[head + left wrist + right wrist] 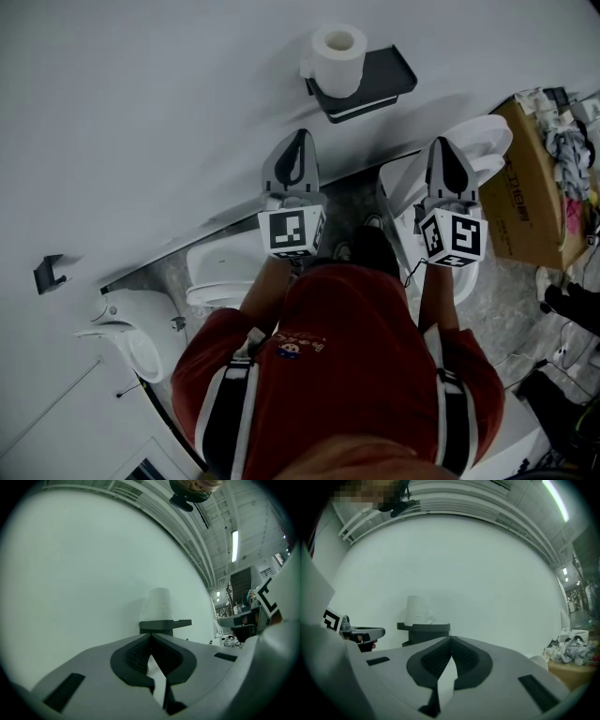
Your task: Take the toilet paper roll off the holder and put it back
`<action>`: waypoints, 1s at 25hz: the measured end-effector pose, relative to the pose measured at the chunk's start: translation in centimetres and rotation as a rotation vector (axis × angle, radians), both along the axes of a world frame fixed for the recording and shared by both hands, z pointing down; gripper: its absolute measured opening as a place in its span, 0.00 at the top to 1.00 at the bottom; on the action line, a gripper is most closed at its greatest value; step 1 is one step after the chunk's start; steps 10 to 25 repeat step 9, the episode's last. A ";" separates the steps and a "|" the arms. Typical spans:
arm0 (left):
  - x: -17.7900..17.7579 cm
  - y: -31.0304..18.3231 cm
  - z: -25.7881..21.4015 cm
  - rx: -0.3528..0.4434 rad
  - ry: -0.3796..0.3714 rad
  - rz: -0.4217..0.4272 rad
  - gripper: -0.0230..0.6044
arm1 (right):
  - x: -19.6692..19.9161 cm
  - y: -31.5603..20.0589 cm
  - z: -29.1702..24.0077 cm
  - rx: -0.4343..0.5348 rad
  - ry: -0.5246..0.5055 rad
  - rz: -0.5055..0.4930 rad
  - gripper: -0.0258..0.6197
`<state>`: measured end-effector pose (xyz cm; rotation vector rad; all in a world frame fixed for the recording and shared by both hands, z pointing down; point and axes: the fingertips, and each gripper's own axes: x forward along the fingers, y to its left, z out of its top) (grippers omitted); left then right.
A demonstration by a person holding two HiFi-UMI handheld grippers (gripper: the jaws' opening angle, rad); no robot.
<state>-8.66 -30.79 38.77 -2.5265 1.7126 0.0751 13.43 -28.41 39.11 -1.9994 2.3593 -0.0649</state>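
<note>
At far left a dark hook point(49, 271) sticks out of the white wall point(141, 112). My left tool point(302, 137) points at that wall, its jaws pressed together with nothing between them. Ahead of it, the toilet paper roll point(336, 56) stands upright on the dark wall holder point(382, 77), apart from both tools. My right tool point(443, 142) is held beside the left one, likewise closed and empty. A cardboard box point(525, 187) sits on the floor at far right.
</note>
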 end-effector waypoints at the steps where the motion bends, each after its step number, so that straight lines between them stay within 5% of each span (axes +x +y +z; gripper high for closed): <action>1: 0.0 0.0 0.0 0.002 0.000 0.002 0.93 | 0.0 0.0 0.0 0.000 0.000 0.000 0.95; 25: -0.2 0.1 -0.5 0.012 0.001 0.001 0.93 | -0.3 0.0 0.0 0.003 0.000 -0.002 0.95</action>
